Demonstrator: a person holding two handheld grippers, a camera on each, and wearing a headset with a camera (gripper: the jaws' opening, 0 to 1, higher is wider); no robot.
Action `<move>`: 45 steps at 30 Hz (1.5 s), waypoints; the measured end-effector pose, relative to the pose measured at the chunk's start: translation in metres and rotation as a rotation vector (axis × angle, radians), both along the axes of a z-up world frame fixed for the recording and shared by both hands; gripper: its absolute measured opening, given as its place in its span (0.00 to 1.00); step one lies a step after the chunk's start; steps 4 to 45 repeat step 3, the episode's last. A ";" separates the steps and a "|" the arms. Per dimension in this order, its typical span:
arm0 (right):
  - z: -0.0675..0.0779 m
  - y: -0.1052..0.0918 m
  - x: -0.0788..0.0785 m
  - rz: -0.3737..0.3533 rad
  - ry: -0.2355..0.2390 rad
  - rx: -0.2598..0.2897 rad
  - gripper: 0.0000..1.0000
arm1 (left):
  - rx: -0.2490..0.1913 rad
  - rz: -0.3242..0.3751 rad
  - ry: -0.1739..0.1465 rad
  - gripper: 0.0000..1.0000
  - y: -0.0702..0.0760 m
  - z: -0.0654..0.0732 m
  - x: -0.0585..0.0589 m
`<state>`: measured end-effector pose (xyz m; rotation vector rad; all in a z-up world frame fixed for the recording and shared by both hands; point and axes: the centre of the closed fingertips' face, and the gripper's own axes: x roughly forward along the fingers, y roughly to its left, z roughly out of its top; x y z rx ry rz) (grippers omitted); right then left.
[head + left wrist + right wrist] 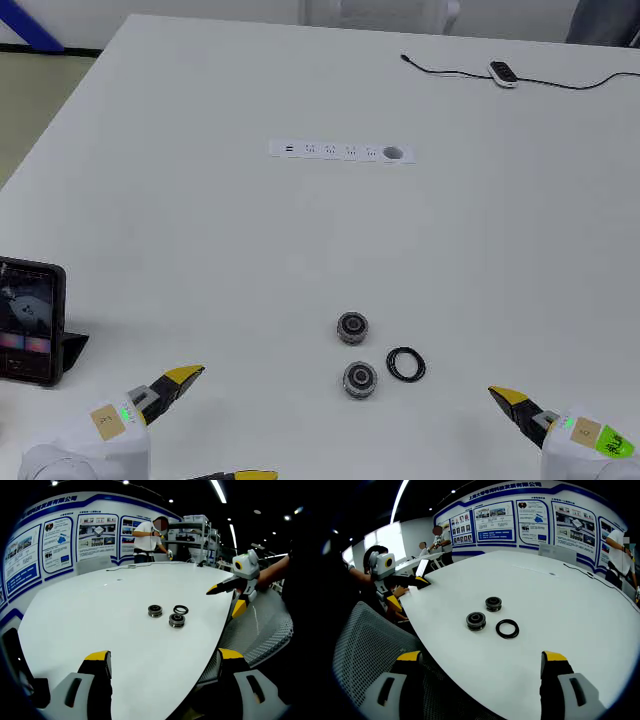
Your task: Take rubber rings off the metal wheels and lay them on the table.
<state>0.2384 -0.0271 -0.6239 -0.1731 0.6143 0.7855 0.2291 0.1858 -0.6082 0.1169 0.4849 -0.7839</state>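
Two small metal wheels (pixel 352 326) (pixel 360 379) stand close together on the white table (pixel 300 240), near its front edge. Their rims look dark; I cannot tell whether a ring sits on either. One black rubber ring (pixel 405 364) lies flat just right of the nearer wheel. My left gripper (pixel 220 425) hovers open at the lower left, well clear of the wheels. At the lower right my right gripper (pixel 515 440) is open too, holding nothing. The left gripper view shows the wheels (pixel 155 611) (pixel 177 620) and ring (pixel 180 609); the right gripper view shows them too (pixel 493 603) (pixel 476 621) (pixel 507 628).
A phone on a stand (pixel 30 322) sits at the left edge. A socket strip (pixel 340 151) is set into the table's middle, and a cable with a small remote (pixel 503 72) lies far right. A mesh chair (pixel 365 645) is by the front edge. People stand in the background.
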 end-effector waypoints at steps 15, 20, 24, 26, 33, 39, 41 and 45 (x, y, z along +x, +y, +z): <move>0.000 -0.001 0.001 -0.005 0.001 0.000 0.99 | -0.003 0.001 0.003 0.88 0.000 0.000 -0.001; 0.000 -0.001 0.001 -0.005 0.001 0.000 0.99 | -0.003 0.001 0.003 0.88 0.000 0.000 -0.001; 0.000 -0.001 0.001 -0.005 0.001 0.000 0.99 | -0.003 0.001 0.003 0.88 0.000 0.000 -0.001; 0.000 -0.001 0.001 -0.005 0.001 0.000 0.99 | -0.003 0.001 0.003 0.88 0.000 0.000 -0.001; 0.000 -0.001 0.001 -0.005 0.001 0.000 0.99 | -0.003 0.001 0.003 0.88 0.000 0.000 -0.001; 0.000 -0.001 0.001 -0.005 0.001 0.000 0.99 | -0.003 0.001 0.003 0.88 0.000 0.000 -0.001; 0.000 -0.001 0.001 -0.005 0.001 0.000 0.99 | -0.003 0.001 0.003 0.88 0.000 0.000 -0.001; 0.000 -0.001 0.001 -0.005 0.001 0.000 0.99 | -0.003 0.001 0.003 0.88 0.000 0.000 -0.001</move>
